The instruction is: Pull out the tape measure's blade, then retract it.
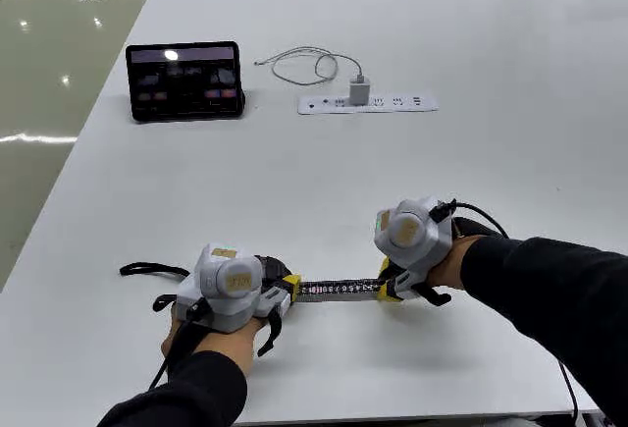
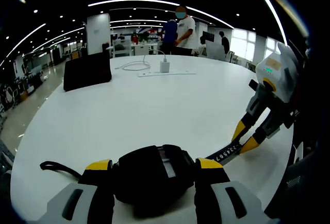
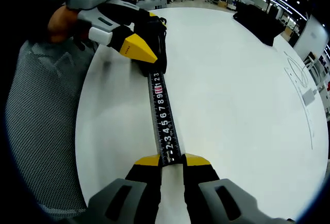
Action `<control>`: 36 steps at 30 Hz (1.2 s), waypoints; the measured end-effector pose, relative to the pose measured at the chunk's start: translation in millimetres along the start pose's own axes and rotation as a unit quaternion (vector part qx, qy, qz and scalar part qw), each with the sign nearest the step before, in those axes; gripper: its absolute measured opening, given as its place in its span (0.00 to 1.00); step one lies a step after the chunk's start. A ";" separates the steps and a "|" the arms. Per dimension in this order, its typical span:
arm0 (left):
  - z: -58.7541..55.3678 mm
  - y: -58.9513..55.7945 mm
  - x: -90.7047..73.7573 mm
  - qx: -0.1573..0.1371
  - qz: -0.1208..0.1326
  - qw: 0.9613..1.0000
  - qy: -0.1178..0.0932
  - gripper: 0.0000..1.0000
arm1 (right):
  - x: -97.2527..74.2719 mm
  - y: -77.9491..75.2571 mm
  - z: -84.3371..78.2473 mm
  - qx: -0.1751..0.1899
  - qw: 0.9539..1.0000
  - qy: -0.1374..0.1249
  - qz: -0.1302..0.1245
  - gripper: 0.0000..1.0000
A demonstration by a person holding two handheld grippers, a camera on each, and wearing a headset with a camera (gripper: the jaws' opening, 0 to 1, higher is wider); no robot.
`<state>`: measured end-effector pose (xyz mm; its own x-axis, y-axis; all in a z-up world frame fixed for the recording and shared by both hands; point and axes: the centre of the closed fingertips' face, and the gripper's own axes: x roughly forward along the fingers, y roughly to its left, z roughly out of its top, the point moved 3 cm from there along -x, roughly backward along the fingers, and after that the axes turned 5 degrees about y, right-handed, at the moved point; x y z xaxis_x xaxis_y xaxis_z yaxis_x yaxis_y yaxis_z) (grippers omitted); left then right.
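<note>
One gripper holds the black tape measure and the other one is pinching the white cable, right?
Almost. The other one, the right gripper, is pinching the tip of the blade instead, as the right gripper view shows. The left gripper does hold the tape measure.

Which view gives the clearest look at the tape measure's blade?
The right gripper view: the blade runs up the picture, numerals readable, its end pinched by the right gripper. The head view shows a short dark strip; the left gripper view, a small foreshortened piece beyond the case.
</note>
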<state>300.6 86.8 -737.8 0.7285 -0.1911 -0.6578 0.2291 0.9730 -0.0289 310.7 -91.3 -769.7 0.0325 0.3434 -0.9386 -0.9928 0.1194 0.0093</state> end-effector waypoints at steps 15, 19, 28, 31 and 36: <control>-0.1 0.3 -0.1 -0.001 -0.001 1.000 -0.001 0.59 | 4.5 1.8 10.6 0.003 1.000 -0.009 -0.001 0.11; 0.1 0.2 -0.2 -0.002 -0.001 1.000 -0.001 0.59 | 5.5 2.7 12.9 -0.010 1.000 -0.017 0.002 0.11; -0.2 0.2 -0.1 -0.003 -0.002 1.000 0.000 0.59 | 9.5 3.4 20.0 0.008 1.000 -0.019 0.001 0.11; -0.3 0.2 0.1 -0.003 -0.002 1.000 0.000 0.59 | 10.3 3.5 21.4 0.001 1.000 -0.020 0.002 0.11; -0.4 0.0 -0.4 -0.004 -0.003 1.000 -0.001 0.59 | 10.8 4.2 23.3 0.005 1.000 -0.026 0.001 0.11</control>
<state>300.0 86.9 -737.8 0.7279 -0.1971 -0.6568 0.2288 0.9727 -0.0384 309.6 -65.3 -771.8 0.0365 0.3913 -0.9195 -0.9917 0.1274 0.0148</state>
